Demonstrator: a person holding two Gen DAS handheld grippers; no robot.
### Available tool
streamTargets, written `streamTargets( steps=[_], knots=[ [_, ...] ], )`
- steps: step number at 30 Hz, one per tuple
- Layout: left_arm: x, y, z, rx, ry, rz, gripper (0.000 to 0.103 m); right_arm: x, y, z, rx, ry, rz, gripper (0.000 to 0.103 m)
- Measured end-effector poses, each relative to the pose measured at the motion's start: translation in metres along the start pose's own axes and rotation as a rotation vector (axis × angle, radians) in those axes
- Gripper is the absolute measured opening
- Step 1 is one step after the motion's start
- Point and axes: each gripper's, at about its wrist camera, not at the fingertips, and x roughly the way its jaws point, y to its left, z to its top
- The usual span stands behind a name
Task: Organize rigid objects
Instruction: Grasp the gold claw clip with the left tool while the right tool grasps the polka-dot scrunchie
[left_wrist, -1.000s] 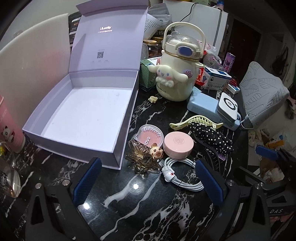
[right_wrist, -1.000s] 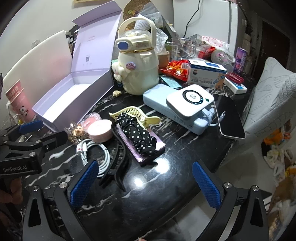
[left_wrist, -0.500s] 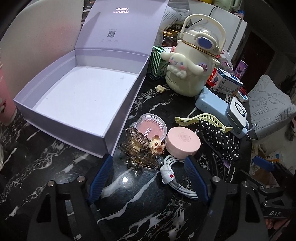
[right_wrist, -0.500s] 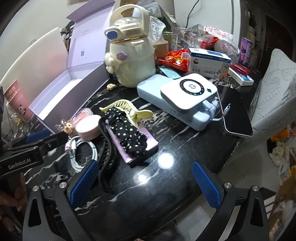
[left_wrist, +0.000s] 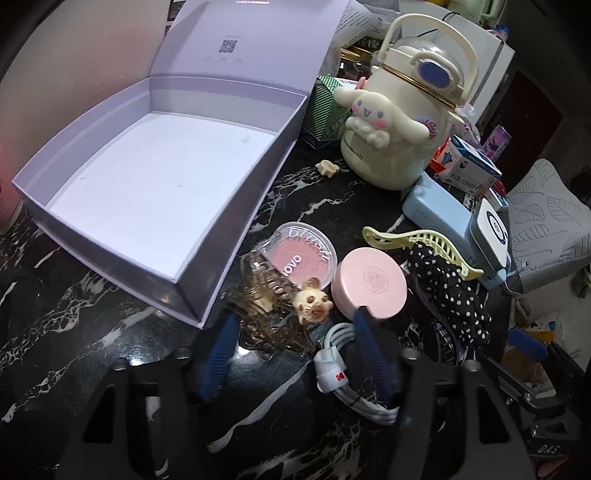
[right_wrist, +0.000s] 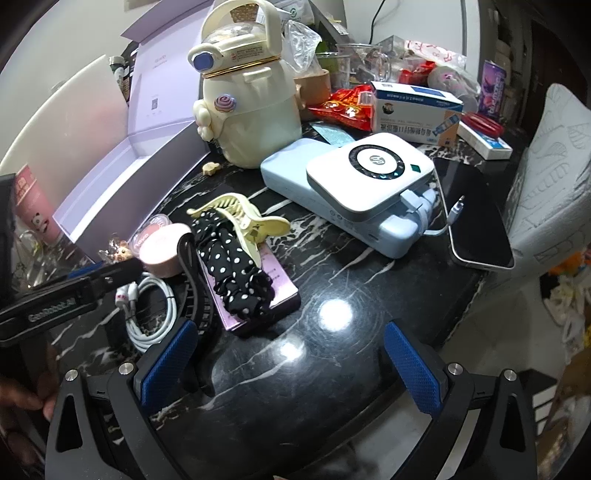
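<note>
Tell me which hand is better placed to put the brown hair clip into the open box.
Left. Its fingers are closing around the brown hair clip, right beside the open box. The right gripper hangs open over bare table, farther from both.

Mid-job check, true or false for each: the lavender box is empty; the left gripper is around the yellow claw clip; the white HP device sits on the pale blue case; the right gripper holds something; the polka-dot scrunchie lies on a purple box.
1. The open lavender cardboard box is empty: true.
2. The left gripper is around the yellow claw clip: false. Its jaws are closing around the clear brown hair claw with an animal charm.
3. The white HP device sits on the pale blue case: true.
4. The right gripper holds something: false, it is open over bare tabletop.
5. The black polka-dot scrunchie lies on a flat purple box: true.
</note>
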Motion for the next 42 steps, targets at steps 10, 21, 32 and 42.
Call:
streamTargets(
  steps=[10,21,32,42],
  knots=[
    [-0.004,0.004,-0.002,0.011,-0.012,-0.036,0.045,-0.005,0.006,-0.001,-0.034,-0.015,-0.012,0.103],
    [-0.030,0.016,-0.024,0.014,0.014,-0.044,0.045,-0.005,0.015,0.003,-0.050,-0.045,0.016,0.095],
    [-0.032,0.026,-0.034,0.021,0.024,-0.039,0.045,0.011,0.033,0.018,-0.105,-0.067,0.067,0.059],
    [-0.027,0.023,-0.030,0.065,0.008,-0.048,0.045,0.019,0.035,0.021,-0.101,-0.062,0.093,0.025]
  ],
)
